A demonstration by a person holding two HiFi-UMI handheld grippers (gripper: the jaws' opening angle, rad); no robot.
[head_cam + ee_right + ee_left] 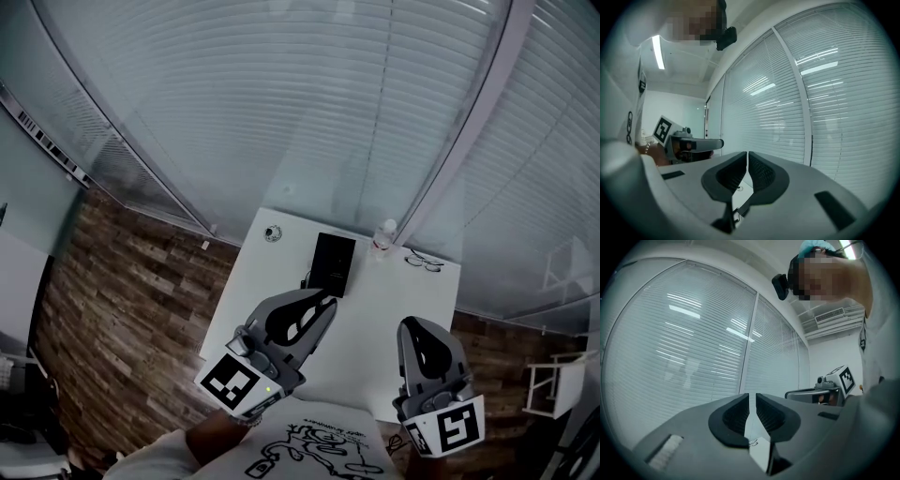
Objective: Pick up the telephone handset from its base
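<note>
The black telephone (333,262) lies on the white table (272,281) with its handset on the base and a dark cord at its left edge. My left gripper (327,303) hovers just short of the phone's near edge, shut and holding nothing. In the left gripper view its jaws (752,397) meet, and only a strip of white table shows between them. My right gripper (410,324) hangs to the right of the phone, nearer the table's front edge. Its jaws (746,154) also stand together with nothing in them.
A pair of glasses (424,262) and a small clear bottle (384,234) sit at the table's far right. A small round object (272,233) lies at the far left. Window blinds (309,103) rise behind the table, and wood flooring (131,291) lies to the left.
</note>
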